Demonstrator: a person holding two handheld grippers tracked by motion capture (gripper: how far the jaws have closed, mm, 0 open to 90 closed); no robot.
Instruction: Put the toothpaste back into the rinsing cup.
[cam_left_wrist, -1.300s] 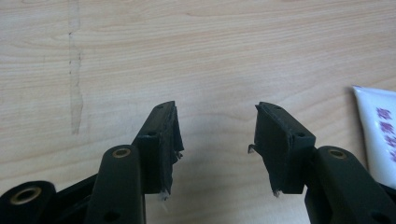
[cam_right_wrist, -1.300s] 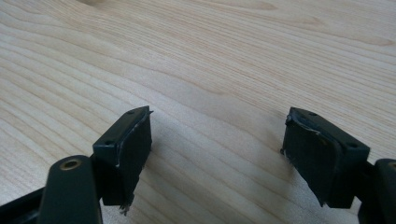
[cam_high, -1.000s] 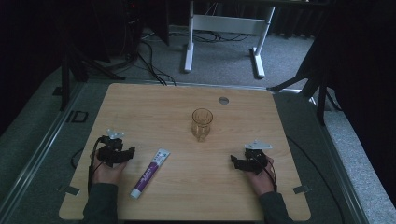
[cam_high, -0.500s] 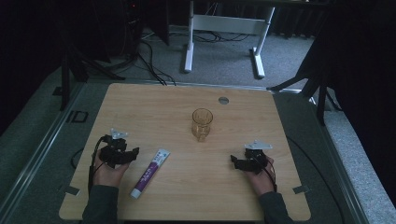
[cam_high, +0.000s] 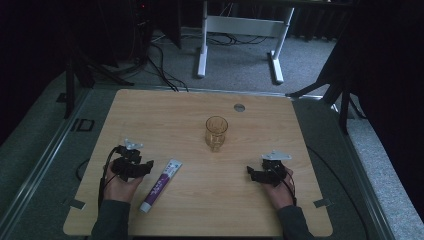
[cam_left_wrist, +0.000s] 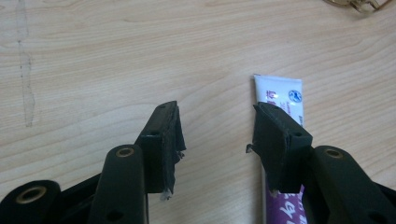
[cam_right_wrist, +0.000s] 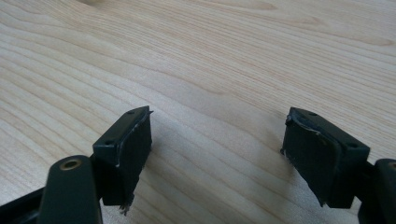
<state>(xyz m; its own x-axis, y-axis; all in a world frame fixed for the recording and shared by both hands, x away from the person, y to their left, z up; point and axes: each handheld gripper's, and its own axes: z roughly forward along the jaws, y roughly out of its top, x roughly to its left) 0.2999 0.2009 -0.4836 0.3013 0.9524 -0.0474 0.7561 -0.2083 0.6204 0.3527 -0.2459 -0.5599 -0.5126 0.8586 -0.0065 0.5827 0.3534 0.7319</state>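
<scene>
A white and purple tube (cam_high: 160, 185) lies flat on the wooden table (cam_high: 165, 115), left of centre, its flat end toward the glass. My left gripper (cam_high: 145, 168) rests on the table just left of the tube, open and empty. In the left gripper view the tube (cam_left_wrist: 281, 95) runs under the right-hand jaw, and the left gripper (cam_left_wrist: 215, 126) holds bare wood between its jaws. A clear amber glass (cam_high: 216, 133) stands upright mid-table. My right gripper (cam_high: 251, 173) sits low at the right, open. In the right gripper view the right gripper (cam_right_wrist: 219, 128) frames bare wood.
A small round grey cap (cam_high: 239, 107) is set in the table near its far edge. Behind the table stand a white frame (cam_high: 240, 35) and cables on the carpet. Cables trail from both grippers off the table's near edges.
</scene>
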